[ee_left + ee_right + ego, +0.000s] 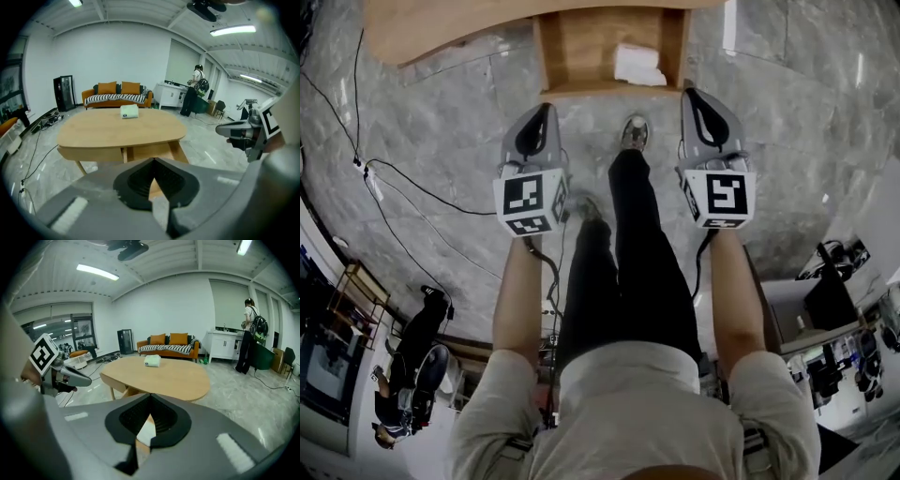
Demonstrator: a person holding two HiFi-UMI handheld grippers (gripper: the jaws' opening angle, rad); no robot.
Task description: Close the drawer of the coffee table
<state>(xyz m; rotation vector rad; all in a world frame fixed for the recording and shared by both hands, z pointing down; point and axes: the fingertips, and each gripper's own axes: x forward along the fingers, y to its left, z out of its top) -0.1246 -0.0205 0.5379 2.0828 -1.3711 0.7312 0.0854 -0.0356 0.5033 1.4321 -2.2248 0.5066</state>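
Standing open — drawer [581,47] just ahead of fingers [542,117].

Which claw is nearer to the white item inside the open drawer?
Right. The right claw points right of the white item; the left claw is farther, at the left corner of the drawer.

The drawer [581,56] stands pulled out of the worktop's [441,28] near edge, toward the person's shoe [635,131], with a small packet [637,66] in its right part. The left claw [546,111] hangs near the drawer's left front corner and the right claw [696,96] near its right one, the person's legs [628,253] between them. On the worktop, toward its far edge, lies a wrapped pack [129,111]. Behind the worktop a sofa [117,93] lines the wall, with a cabinet [169,95] to its right. A cable [412,183] trails over the floor [441,112] at the left.
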